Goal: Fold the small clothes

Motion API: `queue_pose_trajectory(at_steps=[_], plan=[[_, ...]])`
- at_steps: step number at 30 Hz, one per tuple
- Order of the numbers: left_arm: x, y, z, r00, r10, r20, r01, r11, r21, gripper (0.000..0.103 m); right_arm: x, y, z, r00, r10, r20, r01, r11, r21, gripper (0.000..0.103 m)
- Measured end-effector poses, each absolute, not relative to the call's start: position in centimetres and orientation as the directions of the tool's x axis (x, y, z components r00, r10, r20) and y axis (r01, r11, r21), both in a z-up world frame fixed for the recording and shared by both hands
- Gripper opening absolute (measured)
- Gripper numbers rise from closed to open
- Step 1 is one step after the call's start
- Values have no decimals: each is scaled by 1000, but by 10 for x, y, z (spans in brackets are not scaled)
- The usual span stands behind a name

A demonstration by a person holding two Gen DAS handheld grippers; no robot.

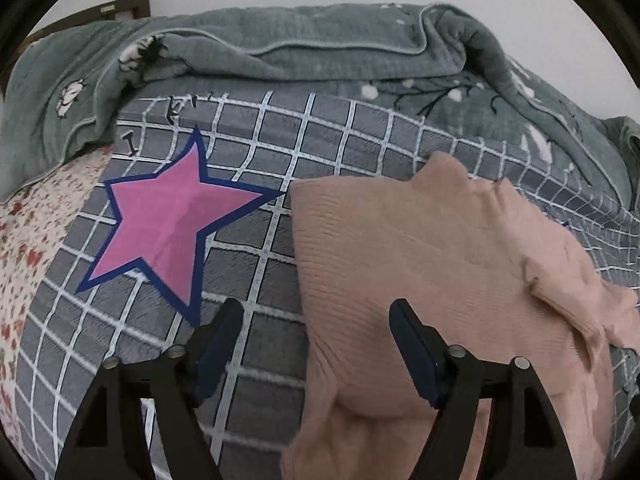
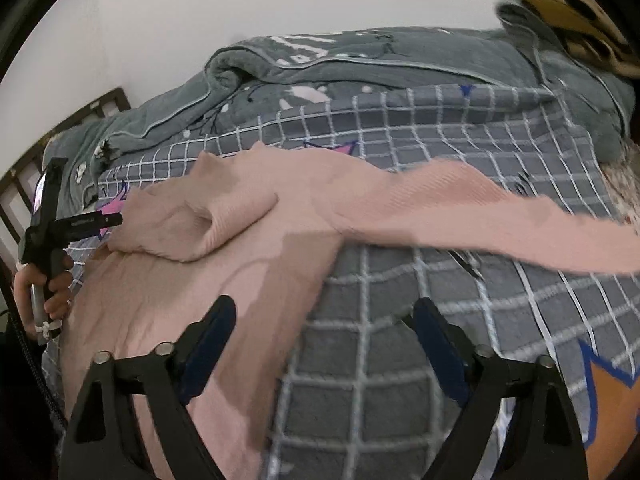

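We hold both the left gripper and right gripper wide, seemingly empty, over the ribbed pink knitted sweater on the grey checked bedspread

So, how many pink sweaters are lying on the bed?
1: the pink sweater lies spread on the checked bedcover, right of the pink star. More could hide under the grey blanket.

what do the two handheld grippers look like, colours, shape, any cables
Both the left gripper and the right gripper are matte black frames with triangular cut-outs, silver round pins at the joints and two tapering fingers faced with dark blue pads. In the right wrist view the left one has a black pistol-style handle, and a dark braided cable hangs below the hand.
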State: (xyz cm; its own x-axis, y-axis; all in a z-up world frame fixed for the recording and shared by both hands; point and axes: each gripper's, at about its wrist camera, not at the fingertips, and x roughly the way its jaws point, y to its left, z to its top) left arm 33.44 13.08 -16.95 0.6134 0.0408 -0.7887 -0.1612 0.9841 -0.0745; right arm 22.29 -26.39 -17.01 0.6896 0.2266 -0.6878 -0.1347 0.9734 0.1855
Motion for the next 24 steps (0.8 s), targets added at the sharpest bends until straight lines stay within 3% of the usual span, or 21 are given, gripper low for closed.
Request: queue_pose_trajectory(at_steps=[1, 2, 3, 5, 13, 18, 19, 21, 23, 24], plan=[[340, 132, -175, 607, 12, -794, -152, 983, -102, 52, 230, -253, -168, 691, 221, -688, -151, 975, 162, 78], [343, 134, -178, 603, -20, -798, -135, 983, -127, 17, 235, -244, -166, 693, 222, -686, -165, 975, 149, 75], [345, 134, -181, 596, -50, -802, -110, 984, -143, 15, 239, -238, -165, 694, 225, -684, -175, 974, 143, 74], [342, 141, -176, 645, 1, -764, -139, 984, -116, 14, 250, -220, -162, 696, 231, -680, -202, 972, 123, 70], [335, 182, -184, 670, 6, -742, -206, 962, -178, 10, 294, -143, -155, 697, 275, -662, -317, 947, 60, 71], [335, 189, -188, 678, -75, -731, -167, 953, -252, 10, 331, -107, -172, 671, 201, -714, -307, 952, -21, 70], [334, 191, -188, 683, -92, -725, -161, 949, -272, 10, 337, -104, -176, 662, 188, -725, -303, 952, -30, 67], [333, 195, -189, 687, -128, -715, -150, 938, -313, 10, 346, -99, -186, 634, 158, -757, -298, 953, -51, 51], [332, 200, -190, 690, -168, -704, -139, 924, -357, 11, 349, -101, -193, 624, 148, -767, -291, 955, -52, 16], [331, 202, -191, 692, -184, -698, -136, 917, -376, 11, 347, -107, -190, 636, 156, -756, -278, 960, -36, 14]])
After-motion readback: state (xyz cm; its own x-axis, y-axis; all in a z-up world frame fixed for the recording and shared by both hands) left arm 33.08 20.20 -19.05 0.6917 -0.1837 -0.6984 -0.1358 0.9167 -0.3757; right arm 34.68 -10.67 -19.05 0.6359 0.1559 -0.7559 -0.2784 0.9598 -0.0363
